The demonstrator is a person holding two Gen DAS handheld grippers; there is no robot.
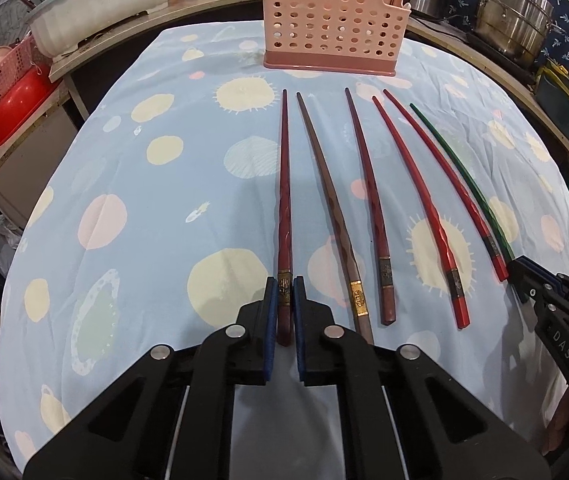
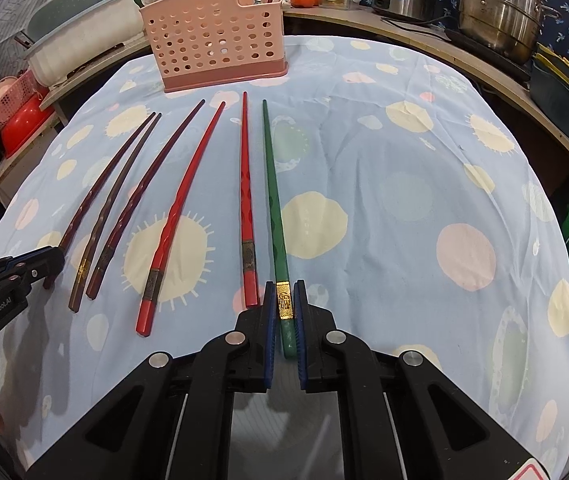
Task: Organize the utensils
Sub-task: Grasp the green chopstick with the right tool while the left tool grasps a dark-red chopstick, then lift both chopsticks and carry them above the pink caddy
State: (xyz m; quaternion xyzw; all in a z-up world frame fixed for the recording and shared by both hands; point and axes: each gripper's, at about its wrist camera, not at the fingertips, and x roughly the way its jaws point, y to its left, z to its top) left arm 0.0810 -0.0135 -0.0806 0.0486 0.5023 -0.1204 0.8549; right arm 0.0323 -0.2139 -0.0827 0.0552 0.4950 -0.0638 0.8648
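My left hand-held gripper [image 1: 283, 316] is pinching the thick near end of the dark red chopstick [image 1: 284, 208], the far-left one on the desk [image 1: 124, 200]. My right hand-held gripper [image 2: 284, 320] is pinching the green chopstick [image 2: 274, 208] at its gold band. Both sticks look light, stiff and slippery. The pink basket [image 1: 334, 20] waits far away.
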